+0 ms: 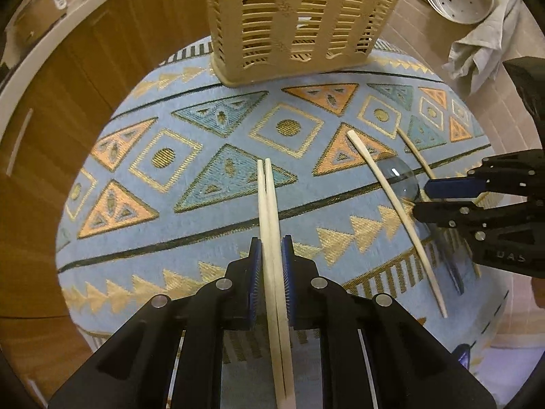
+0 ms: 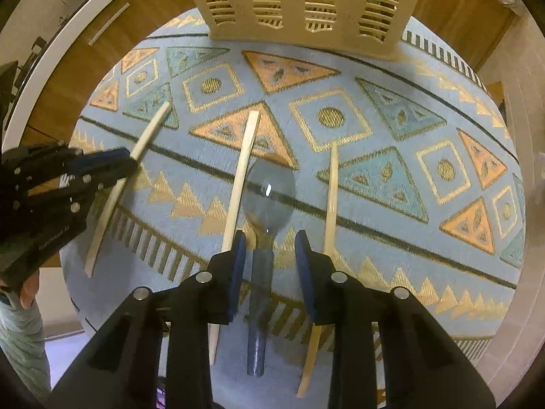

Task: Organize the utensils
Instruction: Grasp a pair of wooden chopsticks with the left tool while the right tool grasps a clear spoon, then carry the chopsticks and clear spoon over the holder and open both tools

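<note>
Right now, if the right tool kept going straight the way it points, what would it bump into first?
Most likely the clear spoon, which lies right between the open right tool's fingers on the patterned cloth. Past it stands the beige basket. Depth is hard to judge, so it might pass just above the spoon.

left tongs (image 1: 272, 266) closed, right tongs (image 2: 270, 255) apart

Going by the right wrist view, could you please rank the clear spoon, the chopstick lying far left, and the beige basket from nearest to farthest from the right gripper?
1. Clear spoon: directly between the open fingers of the right gripper.
2. Far-left chopstick: off to the left, beside the left gripper.
3. Beige basket: standing at the far edge of the patterned cloth.
</note>
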A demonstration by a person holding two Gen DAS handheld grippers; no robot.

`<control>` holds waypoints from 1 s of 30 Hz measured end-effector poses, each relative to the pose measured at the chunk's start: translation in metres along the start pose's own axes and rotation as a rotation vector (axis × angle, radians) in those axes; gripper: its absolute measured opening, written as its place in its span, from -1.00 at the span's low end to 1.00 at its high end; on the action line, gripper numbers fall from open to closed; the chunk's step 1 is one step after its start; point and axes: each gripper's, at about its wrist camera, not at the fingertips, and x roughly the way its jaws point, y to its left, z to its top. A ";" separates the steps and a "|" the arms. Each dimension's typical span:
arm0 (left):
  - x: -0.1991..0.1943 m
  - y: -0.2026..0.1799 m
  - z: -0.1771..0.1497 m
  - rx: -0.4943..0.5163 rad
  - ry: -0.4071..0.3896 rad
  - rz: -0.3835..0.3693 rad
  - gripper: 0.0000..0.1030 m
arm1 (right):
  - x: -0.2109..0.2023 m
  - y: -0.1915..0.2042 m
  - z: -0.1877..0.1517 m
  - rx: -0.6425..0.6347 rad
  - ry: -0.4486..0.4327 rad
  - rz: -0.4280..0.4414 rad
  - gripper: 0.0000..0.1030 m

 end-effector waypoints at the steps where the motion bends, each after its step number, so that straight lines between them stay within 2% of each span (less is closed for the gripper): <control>1: 0.001 0.002 0.000 -0.007 0.001 -0.007 -0.79 | 0.000 0.000 0.002 -0.004 0.000 -0.009 -0.77; 5: 0.002 0.002 -0.001 0.000 0.023 -0.019 -0.76 | 0.001 -0.004 0.006 0.005 0.013 -0.008 -0.82; 9: 0.007 -0.006 0.008 0.041 0.085 -0.018 -0.70 | 0.000 -0.017 0.009 0.012 0.045 0.019 -0.82; 14: 0.012 -0.022 0.015 0.147 0.156 0.062 -0.75 | -0.002 -0.016 0.012 -0.029 0.044 -0.013 -0.82; 17: 0.011 -0.026 0.014 0.147 0.146 0.094 -0.79 | -0.002 -0.011 0.010 -0.047 0.018 -0.012 -0.83; 19: 0.006 -0.029 0.011 0.141 0.103 0.097 -0.81 | -0.007 -0.005 -0.001 -0.053 -0.007 0.016 -0.84; 22: -0.013 -0.030 0.008 0.109 0.003 0.057 -0.81 | -0.020 -0.002 -0.015 -0.070 -0.053 0.047 -0.84; 26: -0.054 -0.031 0.003 0.082 -0.169 0.010 -0.81 | -0.052 -0.002 -0.028 -0.096 -0.157 0.104 -0.84; 30: -0.091 -0.036 -0.001 0.060 -0.331 -0.035 -0.81 | -0.086 -0.005 -0.038 -0.097 -0.306 0.203 -0.84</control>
